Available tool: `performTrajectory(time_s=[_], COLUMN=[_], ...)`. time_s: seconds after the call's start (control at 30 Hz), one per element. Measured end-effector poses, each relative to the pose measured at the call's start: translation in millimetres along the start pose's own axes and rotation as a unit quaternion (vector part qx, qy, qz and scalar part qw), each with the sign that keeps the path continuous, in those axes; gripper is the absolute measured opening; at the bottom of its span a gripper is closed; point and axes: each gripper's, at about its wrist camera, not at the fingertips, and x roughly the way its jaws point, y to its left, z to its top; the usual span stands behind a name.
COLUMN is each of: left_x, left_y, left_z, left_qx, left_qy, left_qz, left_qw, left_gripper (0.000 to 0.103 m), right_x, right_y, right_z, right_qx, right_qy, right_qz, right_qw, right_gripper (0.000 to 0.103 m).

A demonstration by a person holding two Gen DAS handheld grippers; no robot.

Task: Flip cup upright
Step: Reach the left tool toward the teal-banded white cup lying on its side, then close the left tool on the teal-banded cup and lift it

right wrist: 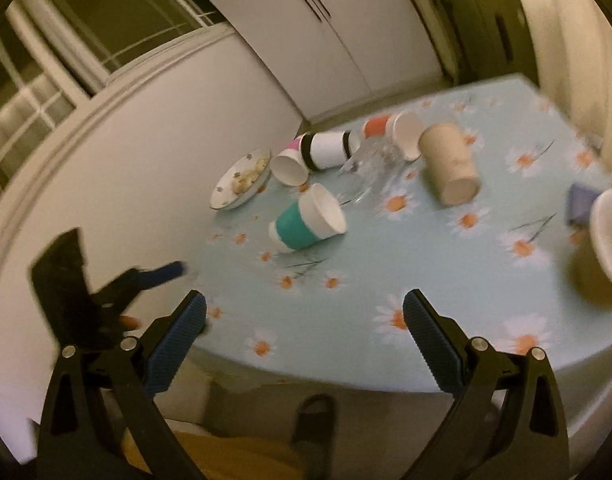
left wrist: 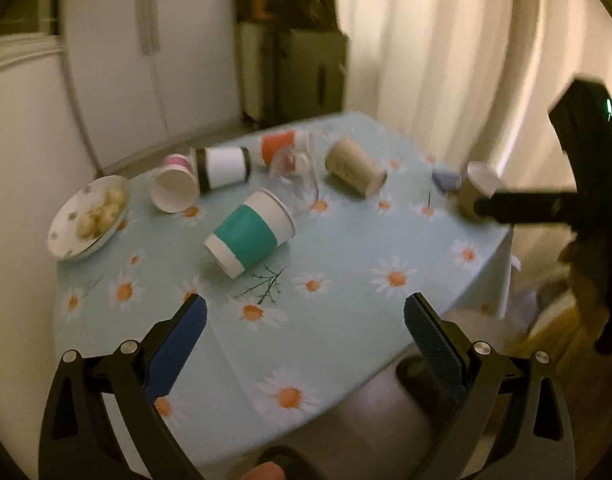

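Observation:
Several cups lie on their sides on a round table with a pale blue daisy cloth (left wrist: 345, 256). A white cup with a teal band (left wrist: 250, 234) lies nearest, also in the right wrist view (right wrist: 306, 222). Behind it lie a pink cup (left wrist: 174, 184), a black-and-white cup (left wrist: 224, 166), an orange cup (left wrist: 278, 144), a clear glass (left wrist: 298, 178) and a tan cup (left wrist: 353, 168). My left gripper (left wrist: 306, 314) is open and empty above the table's near edge. My right gripper (right wrist: 304, 312) is open and empty at the near edge.
A flowered plate with food (left wrist: 88, 218) sits at the table's left edge. A tan cup (left wrist: 475, 188) and a blue object (left wrist: 445, 178) sit at the right edge. White curtains (left wrist: 445, 60) hang behind. A foot in a sandal (right wrist: 311, 424) shows below the table.

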Motion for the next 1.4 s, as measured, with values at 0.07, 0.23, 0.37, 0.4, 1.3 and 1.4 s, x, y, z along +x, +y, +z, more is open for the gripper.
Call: performTrajectory(time_s=[0.07, 0.23, 0.37, 0.4, 1.3, 1.4], left_x=[17, 62, 96, 103, 172, 159], left_y=[11, 32, 41, 42, 62, 64], left_z=[11, 36, 49, 51, 77, 75], left_qx=[0.023, 0.079, 0.119, 0.129, 0.205, 0.167], left_qy=[0.028, 0.092, 0.132, 0.141, 0.252, 0.248], left_qz=[-0.007, -0.031, -0.029, -0.03, -0.031, -0.037], left_qw=[0.9993, 0.9922, 0.9836, 0.9811, 0.9452, 0.9534], left_gripper=[0.096, 0.096, 0.095, 0.095, 0.06, 0.06], right_x=[12, 44, 69, 74, 96, 91], right_y=[-3, -29, -53, -59, -76, -76], right_z=[10, 22, 25, 25, 37, 39], right_qx=[0.021, 0.091, 0.137, 0.146, 0.184, 0.185], right_qy=[0.014, 0.055, 0.092, 0.098, 0.123, 0.12], right_qz=[0.008, 0.013, 0.021, 0.023, 0.057, 0.064], right_qw=[1.0, 0.994, 0.986, 0.984, 0.974, 0.973], right_gripper=[0.098, 0.096, 0.088, 0.086, 0.081, 0.081])
